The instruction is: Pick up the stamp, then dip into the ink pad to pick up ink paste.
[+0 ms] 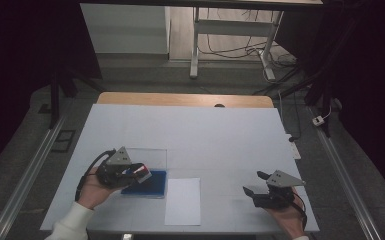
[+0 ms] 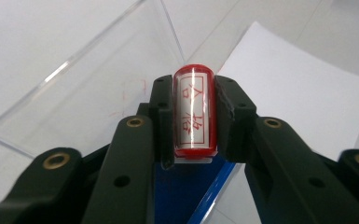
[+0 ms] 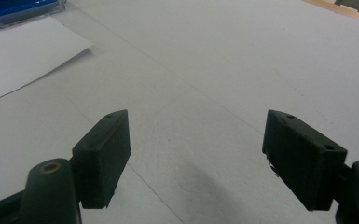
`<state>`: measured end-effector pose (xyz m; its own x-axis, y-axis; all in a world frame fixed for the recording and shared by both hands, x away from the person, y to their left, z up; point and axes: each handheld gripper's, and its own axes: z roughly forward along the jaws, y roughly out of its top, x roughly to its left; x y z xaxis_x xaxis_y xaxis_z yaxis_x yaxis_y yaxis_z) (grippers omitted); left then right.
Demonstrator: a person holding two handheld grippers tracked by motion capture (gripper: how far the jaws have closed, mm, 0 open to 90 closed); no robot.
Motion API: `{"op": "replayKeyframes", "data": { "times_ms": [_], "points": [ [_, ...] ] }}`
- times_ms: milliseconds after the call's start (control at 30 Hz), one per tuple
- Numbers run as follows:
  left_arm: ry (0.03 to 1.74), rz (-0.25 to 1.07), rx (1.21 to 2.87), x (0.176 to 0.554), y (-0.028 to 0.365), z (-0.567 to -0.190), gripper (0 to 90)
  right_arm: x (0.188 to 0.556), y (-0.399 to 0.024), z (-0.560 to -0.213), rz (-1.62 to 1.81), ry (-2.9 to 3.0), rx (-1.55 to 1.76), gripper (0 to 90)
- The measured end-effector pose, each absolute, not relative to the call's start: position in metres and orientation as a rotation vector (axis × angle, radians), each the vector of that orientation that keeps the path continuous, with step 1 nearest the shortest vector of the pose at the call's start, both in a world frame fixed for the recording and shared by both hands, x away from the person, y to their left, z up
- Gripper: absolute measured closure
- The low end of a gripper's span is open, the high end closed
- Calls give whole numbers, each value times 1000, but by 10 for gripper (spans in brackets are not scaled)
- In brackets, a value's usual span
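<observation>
we see the left gripper (image 2: 193,119) pinching a red stamp (image 2: 194,112) (over the blue ink pad (image 1: 149,183)) — the right gripper (image 3: 196,158) stands spread.

The high view looks forward and down on the whole white surface (image 1: 205,135) from above the near edge. The left gripper view sits close, low over the blue pad (image 2: 186,191). The right gripper view skims the surface; both share the paper sheet (image 3: 23,51), upper left there.
</observation>
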<state>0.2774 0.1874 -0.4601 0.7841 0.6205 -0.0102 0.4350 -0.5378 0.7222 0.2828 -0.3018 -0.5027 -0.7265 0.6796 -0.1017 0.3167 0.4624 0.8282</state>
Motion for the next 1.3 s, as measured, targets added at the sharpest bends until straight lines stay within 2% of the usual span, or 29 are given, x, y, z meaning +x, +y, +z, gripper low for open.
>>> {"op": "replayKeyframes", "data": {
  "times_ms": [467,1300],
  "points": [
    [789,320,2108,268,203,-436,706,283,-301,-503,1177,2292,819,229],
    [810,293,2267,286,180,-458,706,281,-298,-505,1165,2304,810,232]
  ]
}}
